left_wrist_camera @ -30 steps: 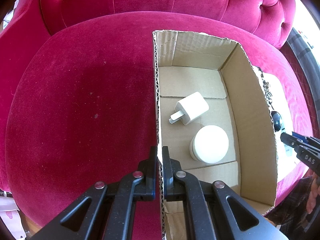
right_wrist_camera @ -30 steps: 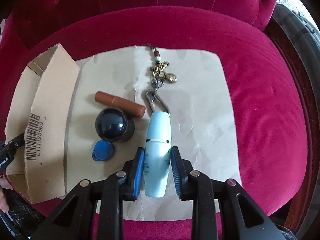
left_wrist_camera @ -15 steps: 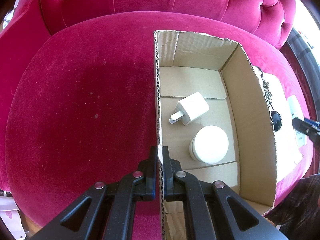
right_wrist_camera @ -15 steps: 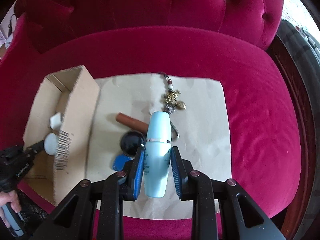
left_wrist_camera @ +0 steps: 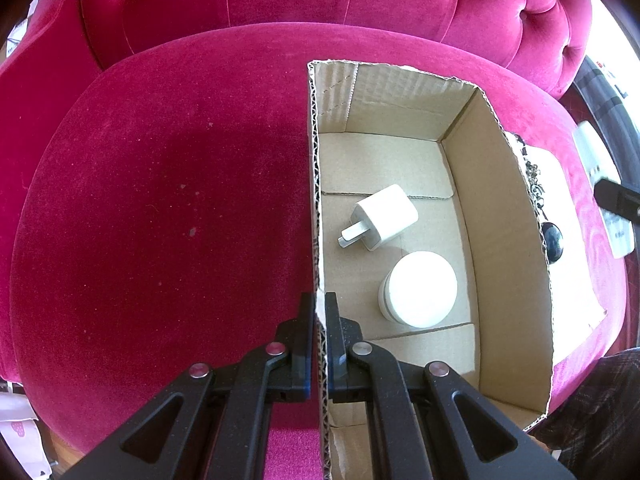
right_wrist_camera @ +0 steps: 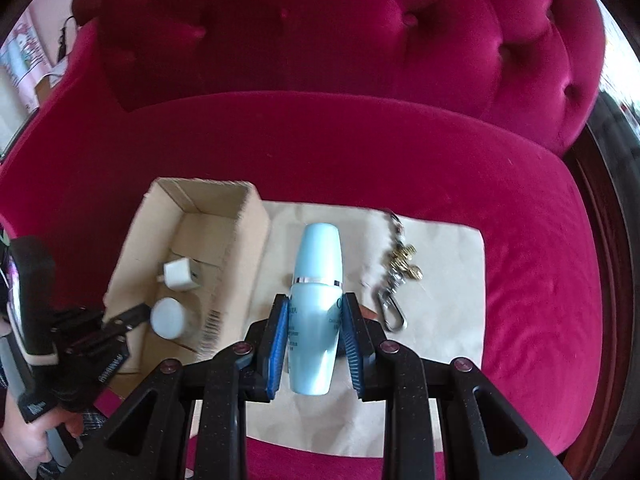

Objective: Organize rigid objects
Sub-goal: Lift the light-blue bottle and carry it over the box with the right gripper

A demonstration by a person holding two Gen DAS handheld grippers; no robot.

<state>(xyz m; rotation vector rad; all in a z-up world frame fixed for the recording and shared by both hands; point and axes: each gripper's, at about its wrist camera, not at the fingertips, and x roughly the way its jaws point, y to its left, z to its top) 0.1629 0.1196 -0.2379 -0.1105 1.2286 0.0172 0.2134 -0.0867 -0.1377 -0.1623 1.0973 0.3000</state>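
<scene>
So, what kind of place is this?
Probably a home living room: a tufted magenta velvet sofa serves as the work surface, with an open cardboard box and a sheet of brown paper on its seat.

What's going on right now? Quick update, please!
Left gripper clamps box wall. Right gripper grips blue bottle, above the paper. Box holds charger, white jar; room left.

One cardboard box (left_wrist_camera: 508, 216), one white charger (left_wrist_camera: 386, 216), one white jar (left_wrist_camera: 420, 288), one blue bottle (right_wrist_camera: 316, 304), one keychain (right_wrist_camera: 396, 276), one paper sheet (right_wrist_camera: 448, 320).
</scene>
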